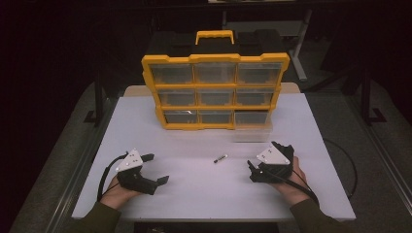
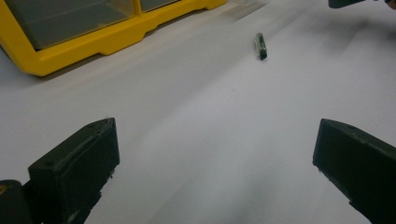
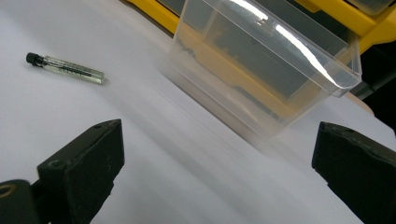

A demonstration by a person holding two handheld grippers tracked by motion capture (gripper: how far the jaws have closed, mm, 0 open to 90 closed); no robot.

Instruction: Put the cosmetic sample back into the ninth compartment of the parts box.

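High view: the vial (image 1: 220, 158) lay on the white table (image 1: 194, 194) at lower centre of the frame, between the left gripper (image 1: 158, 169) and the right gripper (image 1: 252, 171), touching neither. Both grippers had their jaws spread wide and empty. A clear drawer (image 1: 252, 130) stood pulled out of the yellow organizer (image 1: 215, 92), just right of centre and above the vial. In the right gripper view the vial (image 3: 65, 68) lay at upper left, its black cap toward the left edge, with the drawer (image 3: 261, 70) open at upper right. The step appeared to be picking up the vial for the drawer. A sound grip would probably straddle the glass body across its short axis, near mid-length, closing gently so that it neither rolled nor tipped.
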